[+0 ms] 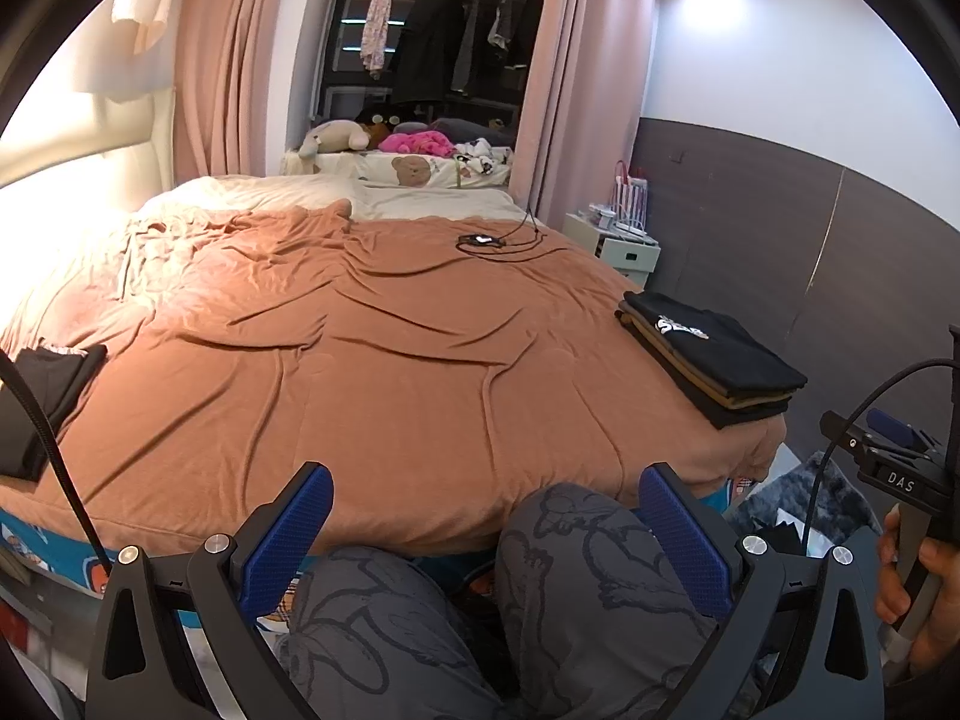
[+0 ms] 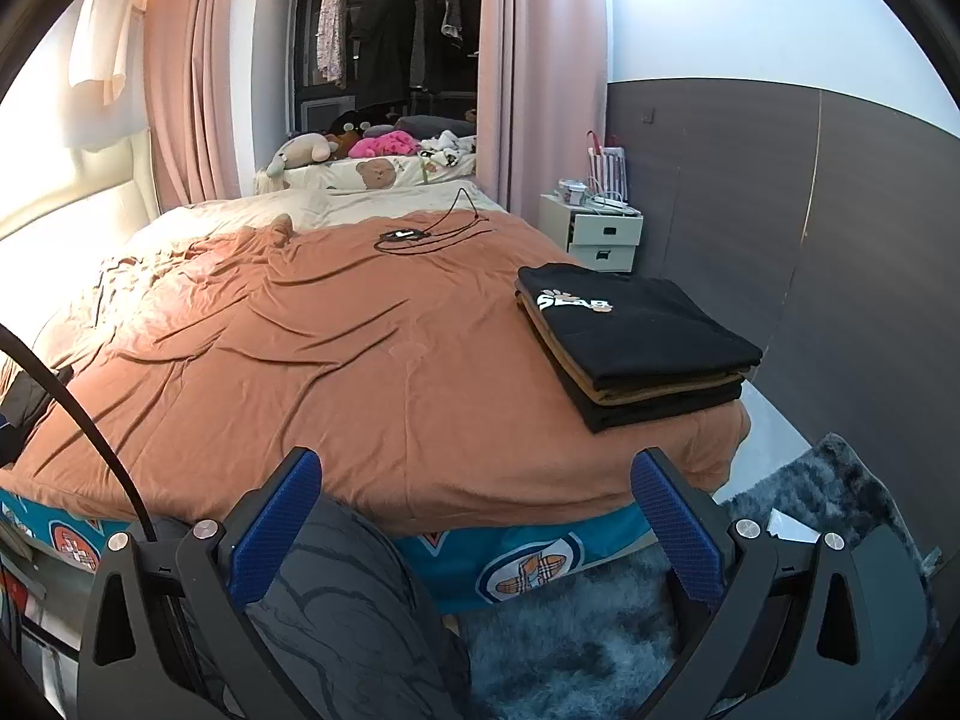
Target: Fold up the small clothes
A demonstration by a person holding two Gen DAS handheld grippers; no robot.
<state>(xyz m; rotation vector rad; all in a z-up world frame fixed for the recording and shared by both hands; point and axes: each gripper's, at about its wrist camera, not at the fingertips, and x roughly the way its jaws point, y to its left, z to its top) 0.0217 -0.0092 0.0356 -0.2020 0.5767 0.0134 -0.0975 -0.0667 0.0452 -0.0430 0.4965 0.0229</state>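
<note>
Fold job looks mostly done: stack built, both claws empty.

Your left claw and right claw both gape wide over your knees, off the bed's near edge. The stack of folded clothes sits at the bed's near right corner. A dark garment at the left edge looks like what's left; how well it's folded I can't tell.

Left gripper held low over the knees, blue-padded fingers spread wide with nothing between them. Right gripper level just right of the knees, jaws equally wide apart, empty. Right hand wrapped around its grip handle, seen right of the knees in the left wrist view.
</note>
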